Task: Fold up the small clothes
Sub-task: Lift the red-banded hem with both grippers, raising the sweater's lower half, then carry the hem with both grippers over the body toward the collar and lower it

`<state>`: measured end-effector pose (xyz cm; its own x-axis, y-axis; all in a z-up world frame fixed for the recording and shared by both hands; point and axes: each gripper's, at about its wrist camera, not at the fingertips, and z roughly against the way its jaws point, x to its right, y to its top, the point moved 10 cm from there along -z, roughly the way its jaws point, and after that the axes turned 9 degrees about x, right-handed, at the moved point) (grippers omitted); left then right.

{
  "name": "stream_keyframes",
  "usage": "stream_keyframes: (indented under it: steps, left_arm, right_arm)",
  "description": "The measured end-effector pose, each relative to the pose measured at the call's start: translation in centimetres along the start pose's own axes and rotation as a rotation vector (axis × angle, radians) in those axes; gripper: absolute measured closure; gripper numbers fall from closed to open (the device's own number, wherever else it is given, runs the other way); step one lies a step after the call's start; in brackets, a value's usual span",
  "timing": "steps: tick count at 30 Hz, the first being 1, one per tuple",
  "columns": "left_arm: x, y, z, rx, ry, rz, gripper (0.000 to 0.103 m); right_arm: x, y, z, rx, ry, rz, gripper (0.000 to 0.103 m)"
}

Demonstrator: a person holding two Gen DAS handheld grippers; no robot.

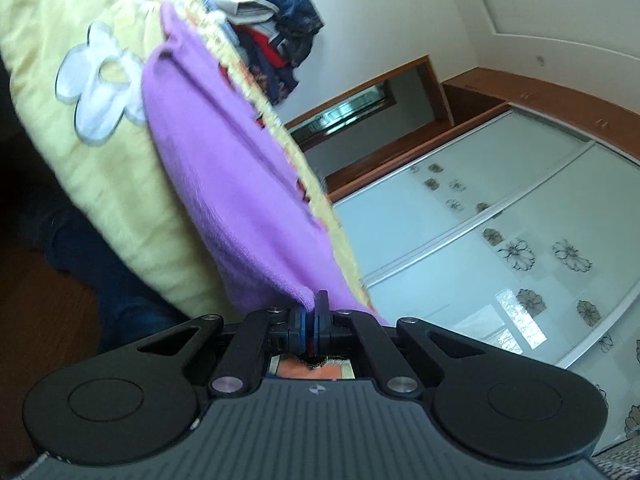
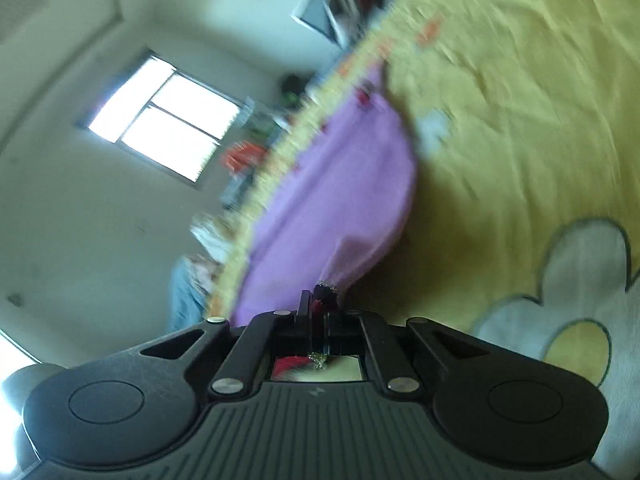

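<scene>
Yellow bedding (image 1: 132, 216) with white flower appliqués covers the bed that serves as the work surface; one large white flower (image 1: 98, 86) shows at ten o'clock in the left wrist view. Beyond the bed's fringed edge stand two frosted wardrobe doors (image 1: 500, 216) printed with dark flowers, framed in brown wood. One heap of mixed clothes (image 1: 272, 28) sits at twelve o'clock. The right wrist view, blurred, shows one bright window (image 2: 164, 120) at ten o'clock.

One purple garment (image 1: 240, 188) lies spread on the bedding. Two grippers work it: the left gripper (image 1: 312, 314) has its jaws pressed together on the garment's near edge, and the right gripper (image 2: 318, 306) is likewise clamped on a pinch of the purple cloth's other edge, which rises in a small peak.
</scene>
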<state>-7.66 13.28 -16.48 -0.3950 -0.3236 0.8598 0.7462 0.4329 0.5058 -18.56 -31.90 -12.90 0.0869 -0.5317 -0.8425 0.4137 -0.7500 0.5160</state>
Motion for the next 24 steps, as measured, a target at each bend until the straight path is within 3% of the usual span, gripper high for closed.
stream_keyframes:
  steps: [5, 9, 14, 18, 19, 20, 22, 24]
  left_arm:
    - [0.4, 0.9, 2.2, 0.036, -0.016, 0.004, 0.101]
    - [0.5, 0.9, 3.4, 0.050, -0.008, 0.014, 0.101]
    - [-1.2, 0.5, 4.3, 0.058, 0.023, 0.059, 0.101]
    - [-1.9, 0.0, 4.4, 0.051, 0.042, 0.071, 0.101]
    - [-2.0, -0.1, 4.4, 0.047, 0.046, 0.073, 0.101]
    - [-2.2, -0.2, 4.2, 0.042, 0.050, 0.075, 0.101]
    - [-2.3, -0.4, 3.9, 0.034, 0.049, 0.081, 0.101]
    - [-2.5, -0.7, 3.5, 0.025, 0.053, 0.080, 0.101]
  right_arm:
    - [-2.6, 1.4, 2.3, 0.083, 0.104, 0.025, 0.099]
    - [-2.6, 2.1, 3.4, 0.134, 0.135, 0.020, 0.099]
    - [3.1, 0.8, 1.4, 0.073, -0.024, -0.037, 0.099]
    - [5.2, 0.3, 0.8, 0.028, -0.046, -0.133, 0.096]
    - [5.4, 0.1, 0.7, -0.001, -0.074, -0.120, 0.082]
    - [5.4, 0.1, 0.6, -0.009, -0.097, -0.111, 0.058]
    - [4.3, 0.0, 0.7, -0.017, -0.060, -0.083, 0.039]
    - [4.1, -0.2, 0.4, -0.030, -0.111, -0.042, 0.038]
